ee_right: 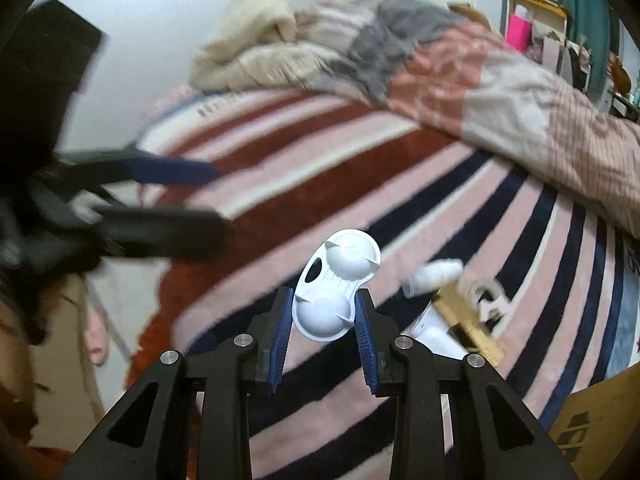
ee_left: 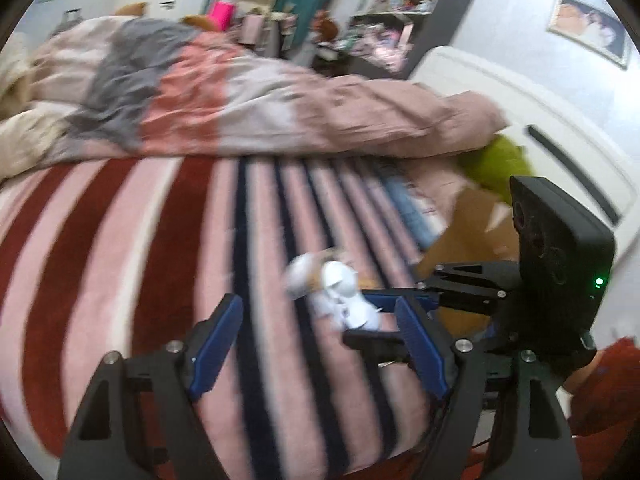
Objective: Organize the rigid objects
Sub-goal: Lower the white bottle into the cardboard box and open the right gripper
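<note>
My right gripper [ee_right: 323, 312] is shut on a white plastic tray with two domed cups [ee_right: 336, 288], held above the striped blanket [ee_right: 280, 184]. The same white tray [ee_left: 344, 292] shows in the left wrist view, held by the right gripper [ee_left: 384, 312] just ahead of my left fingers. My left gripper [ee_left: 320, 328] is open and empty over the blanket [ee_left: 140, 240]; it appears blurred at the left of the right wrist view [ee_right: 200, 196]. A gold ruler-like bar [ee_right: 468, 328], a white bottle [ee_right: 434, 272] and small white items [ee_right: 432, 330] lie on the blanket to the right.
A crumpled pink and grey duvet [ee_left: 240, 92] lies across the far side of the bed. A cardboard box [ee_left: 468, 232] and green cloth [ee_left: 500, 164] sit at the right, with a box corner [ee_right: 592, 428] in the right wrist view. Shelves [ee_left: 400, 4] stand behind.
</note>
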A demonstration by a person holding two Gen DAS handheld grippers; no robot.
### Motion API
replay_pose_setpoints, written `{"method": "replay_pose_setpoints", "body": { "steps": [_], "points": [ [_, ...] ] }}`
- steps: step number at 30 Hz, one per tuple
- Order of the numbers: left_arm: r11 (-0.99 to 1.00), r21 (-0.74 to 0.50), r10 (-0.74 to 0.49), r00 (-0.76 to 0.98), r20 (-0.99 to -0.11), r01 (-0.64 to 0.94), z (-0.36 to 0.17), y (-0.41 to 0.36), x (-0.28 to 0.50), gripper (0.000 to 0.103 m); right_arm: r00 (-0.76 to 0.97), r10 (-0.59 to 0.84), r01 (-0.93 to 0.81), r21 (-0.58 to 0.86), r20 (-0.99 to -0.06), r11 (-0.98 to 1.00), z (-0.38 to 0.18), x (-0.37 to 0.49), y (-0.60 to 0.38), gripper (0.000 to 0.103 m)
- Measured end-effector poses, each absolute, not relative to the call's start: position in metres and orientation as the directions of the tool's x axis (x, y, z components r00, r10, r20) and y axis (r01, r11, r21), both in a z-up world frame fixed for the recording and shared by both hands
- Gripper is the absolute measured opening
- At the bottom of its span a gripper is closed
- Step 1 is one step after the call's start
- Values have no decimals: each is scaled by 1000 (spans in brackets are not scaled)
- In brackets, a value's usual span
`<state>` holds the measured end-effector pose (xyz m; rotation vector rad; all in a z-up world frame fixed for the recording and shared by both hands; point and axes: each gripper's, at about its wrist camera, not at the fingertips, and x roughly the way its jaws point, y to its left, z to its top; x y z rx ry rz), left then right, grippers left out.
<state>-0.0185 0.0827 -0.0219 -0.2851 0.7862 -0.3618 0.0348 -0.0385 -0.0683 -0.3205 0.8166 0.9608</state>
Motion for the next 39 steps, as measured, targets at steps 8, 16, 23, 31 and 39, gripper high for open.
{"method": "replay_pose_setpoints", "body": {
  "steps": [8, 16, 23, 31, 39],
  "points": [
    [826, -395, -564, 568, -600, 403, 21, -3, 32, 30, 412, 649, -816, 58, -640, 575, -4, 34, -108, 26],
    [753, -399, -641, 448, -623, 523, 27, -94, 75, 19, 512, 582, -717, 59, -632, 694, 7, 53, -199, 26],
    [717, -395, -648, 339, -683, 574, 16, -161, 98, 19, 527, 507, -616, 104, -683, 781, -1, 71, -264, 26],
    [742, -329, -570, 293, -767, 584, 0, -191, 103, 40, 433, 427, -570, 126, -794, 812, -24, 84, -289, 26],
    [783, -307, -558, 395, -730, 541, 21, -153, 89, 62, 437, 408, -539, 130, -802, 832, -22, 80, -293, 44]
  ]
}}
